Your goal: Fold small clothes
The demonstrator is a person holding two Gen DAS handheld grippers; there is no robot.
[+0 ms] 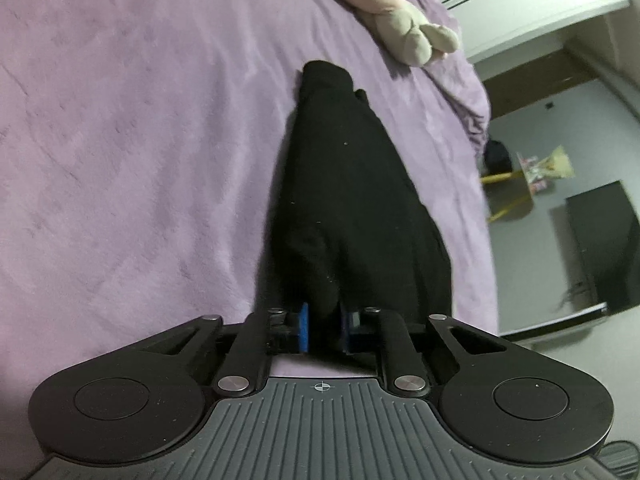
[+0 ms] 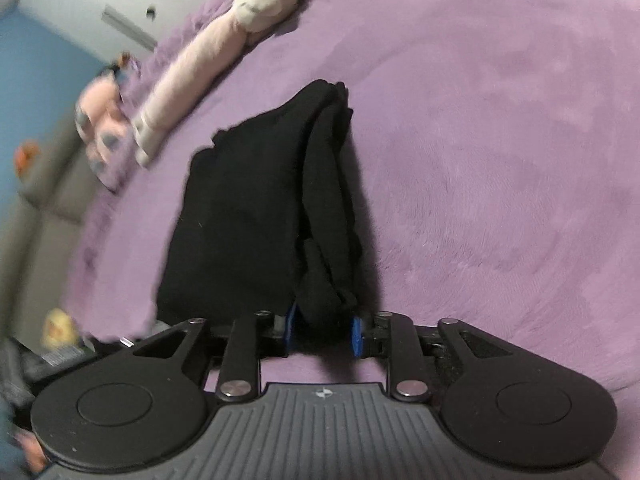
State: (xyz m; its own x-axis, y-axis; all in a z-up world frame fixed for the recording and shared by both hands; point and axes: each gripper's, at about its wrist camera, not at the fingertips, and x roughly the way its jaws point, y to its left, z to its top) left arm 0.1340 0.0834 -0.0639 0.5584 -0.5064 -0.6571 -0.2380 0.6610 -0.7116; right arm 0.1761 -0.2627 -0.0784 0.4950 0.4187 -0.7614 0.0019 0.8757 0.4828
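Black cloth, a small garment (image 1: 352, 200), lies bunched lengthwise on the purple blanket (image 1: 120, 140), its near end gathered into both tools. The left gripper (image 1: 325, 330) is clenched on one bunch of that edge, blue pads pressing the fabric. The right gripper (image 2: 322, 330) is clamped on a thicker wad of the same garment (image 2: 260, 208). Gripping two points of one edge likely lets the person lift and spread it for folding. A plush toy (image 2: 224, 52) lies well apart.

You see a purple blanket (image 1: 140, 140) covering the bed, a long plush toy (image 2: 200, 60) lying on it, and a pink plush toy (image 2: 102, 120) beside it.
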